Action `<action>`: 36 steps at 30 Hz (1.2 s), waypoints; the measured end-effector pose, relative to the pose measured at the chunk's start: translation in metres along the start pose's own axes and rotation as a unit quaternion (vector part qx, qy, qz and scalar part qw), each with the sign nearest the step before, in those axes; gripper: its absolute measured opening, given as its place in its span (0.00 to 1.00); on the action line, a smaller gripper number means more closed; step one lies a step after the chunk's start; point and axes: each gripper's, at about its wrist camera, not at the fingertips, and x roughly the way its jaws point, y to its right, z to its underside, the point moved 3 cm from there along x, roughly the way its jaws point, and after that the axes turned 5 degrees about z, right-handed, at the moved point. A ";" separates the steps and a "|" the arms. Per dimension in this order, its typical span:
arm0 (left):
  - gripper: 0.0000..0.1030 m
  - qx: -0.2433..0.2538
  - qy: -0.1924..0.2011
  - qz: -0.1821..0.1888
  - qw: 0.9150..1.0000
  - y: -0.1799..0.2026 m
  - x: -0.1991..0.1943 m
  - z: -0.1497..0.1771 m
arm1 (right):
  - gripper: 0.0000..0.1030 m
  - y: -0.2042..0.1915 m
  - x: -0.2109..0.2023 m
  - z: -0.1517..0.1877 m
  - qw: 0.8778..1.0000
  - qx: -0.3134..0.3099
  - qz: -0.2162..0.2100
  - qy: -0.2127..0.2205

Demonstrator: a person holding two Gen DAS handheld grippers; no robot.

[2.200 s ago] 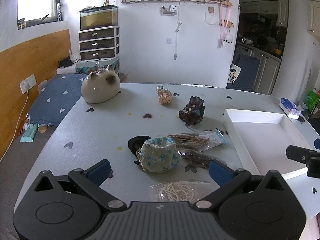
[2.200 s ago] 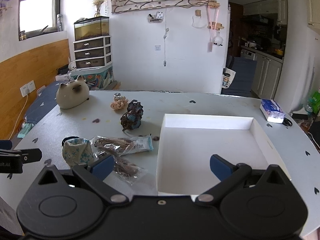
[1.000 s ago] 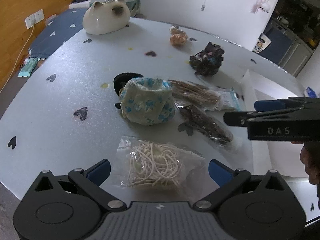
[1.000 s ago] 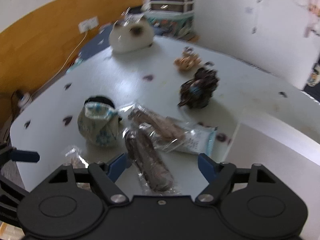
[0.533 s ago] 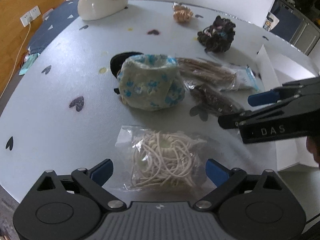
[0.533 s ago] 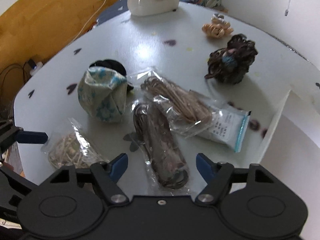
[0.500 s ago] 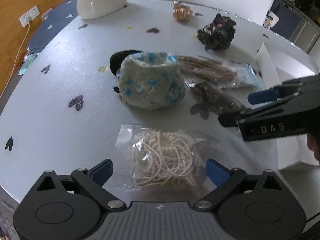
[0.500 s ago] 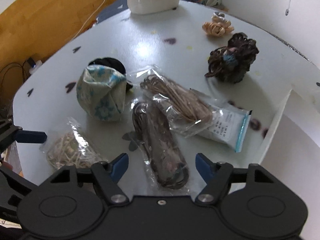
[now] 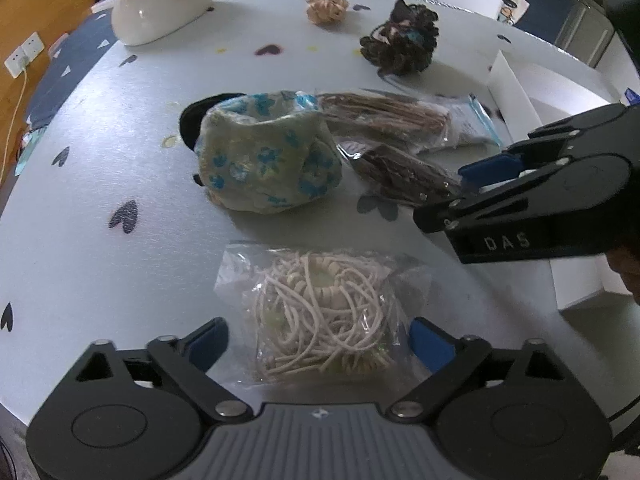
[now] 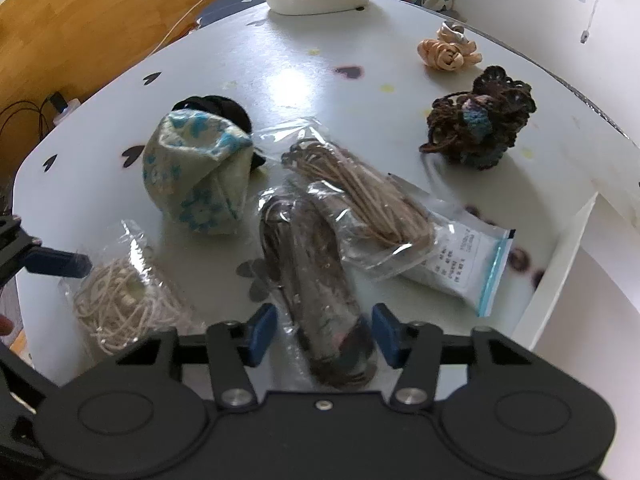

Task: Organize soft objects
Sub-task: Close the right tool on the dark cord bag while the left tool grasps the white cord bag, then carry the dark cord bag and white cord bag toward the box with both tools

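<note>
**Two claws straddling bagged hair ties on a heart-print worktop**

Left claw (image 9: 316,340): jaws wide apart, one blue pad on each side of the near end of a clear bag of cream hair ties (image 9: 320,312); neither pad visibly touches the bag. Right claw (image 10: 322,334): jaws narrower but still parted, flanking the near end of a clear bag of dark brown hair ties (image 10: 316,280), which lies lengthwise between the pads; contact cannot be confirmed.

Just beyond the dark bag, and partly overlapping it, lies a bag of tan hair ties (image 10: 360,204) with a blue-edged zip closure and a printed label. To its left sits a blue-flowered fabric pouch (image 9: 268,160), its mouth open upward, resting against a black fabric item (image 9: 200,114) behind it. Farther back are a dark crocheted scrunchie (image 9: 400,42) and a peach satin scrunchie (image 9: 326,6), apart from each other and from the bags.

A white cat-shaped ornament (image 9: 160,0) stands at the far left of the worktop (image 9: 100,152). A white open box (image 9: 520,92) occupies the right side, its near wall close to the tan bag's label end. In the left wrist view, the right claw appears from the side above the dark bag.
</note>
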 end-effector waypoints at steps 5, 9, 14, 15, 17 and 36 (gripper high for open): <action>0.78 -0.009 -0.006 0.017 1.000 -0.003 0.002 0.001 | 0.38 -0.006 -0.007 0.008 1.000 0.008 -0.005 -0.002; 0.73 -0.013 -0.004 0.023 1.000 -0.006 0.000 0.002 | 0.31 -0.007 -0.013 0.014 1.000 0.025 -0.009 -0.004; 0.68 -0.017 0.000 0.024 1.000 -0.011 -0.007 0.005 | 0.27 -0.007 -0.020 0.023 0.999 0.052 -0.006 -0.004; 0.68 -0.018 0.002 0.023 1.000 -0.013 -0.009 0.006 | 0.26 -0.008 -0.022 0.024 0.998 0.058 -0.004 -0.002; 0.67 -0.022 0.012 0.020 0.999 -0.017 -0.016 0.009 | 0.25 -0.009 -0.028 0.027 0.998 0.070 -0.001 0.006; 0.65 -0.058 0.156 0.033 0.985 -0.027 -0.103 -0.019 | 0.25 0.014 -0.127 0.041 0.966 0.206 0.051 0.146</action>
